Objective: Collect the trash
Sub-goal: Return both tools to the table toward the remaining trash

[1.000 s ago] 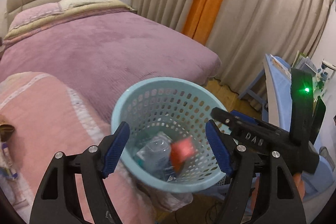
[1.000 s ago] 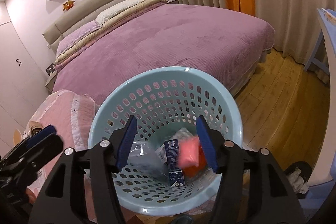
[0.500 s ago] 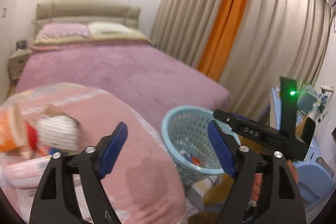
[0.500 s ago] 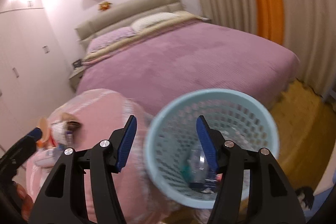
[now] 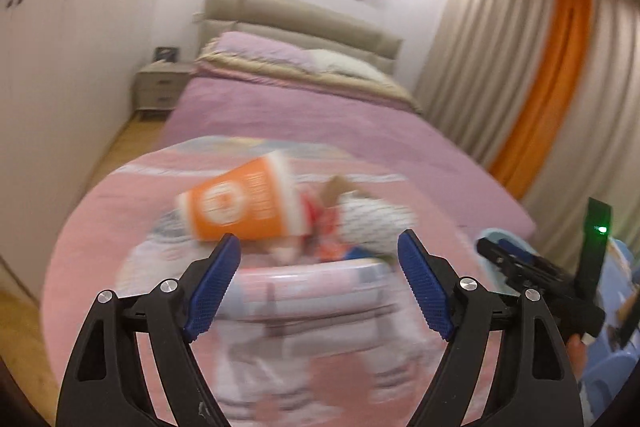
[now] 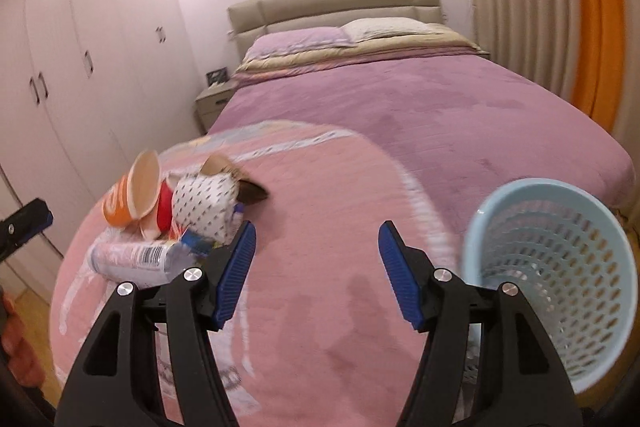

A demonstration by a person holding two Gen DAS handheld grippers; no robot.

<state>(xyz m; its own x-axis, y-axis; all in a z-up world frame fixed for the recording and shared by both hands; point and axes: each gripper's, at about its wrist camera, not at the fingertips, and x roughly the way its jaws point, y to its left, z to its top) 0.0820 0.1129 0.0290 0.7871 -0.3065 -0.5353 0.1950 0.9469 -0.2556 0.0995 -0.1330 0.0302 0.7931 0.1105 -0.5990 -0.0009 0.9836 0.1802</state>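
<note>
A pile of trash lies on a round pink-covered table (image 6: 320, 307): an orange paper cup (image 5: 240, 205) on its side, a red cup (image 6: 162, 207), a crumpled white patterned bag (image 6: 204, 205) and a clear plastic bottle (image 6: 132, 257). The light-blue perforated trash basket (image 6: 556, 267) stands at the table's right edge. My left gripper (image 5: 318, 285) is open and empty, just in front of the cup and bottle (image 5: 320, 293). My right gripper (image 6: 316, 271) is open and empty over the bare middle of the table, between pile and basket.
A bed with a purple cover (image 6: 420, 107) stands behind the table. White wardrobes (image 6: 60, 87) line the left wall, with a nightstand (image 5: 160, 89) beside the bed. Beige and orange curtains (image 5: 540, 75) hang on the right. A blue chair (image 5: 616, 359) shows at the far right.
Both grippers swung left and away from the basket, where a red item had dropped in, to face the trash pile on the pink table. Both stayed open.
</note>
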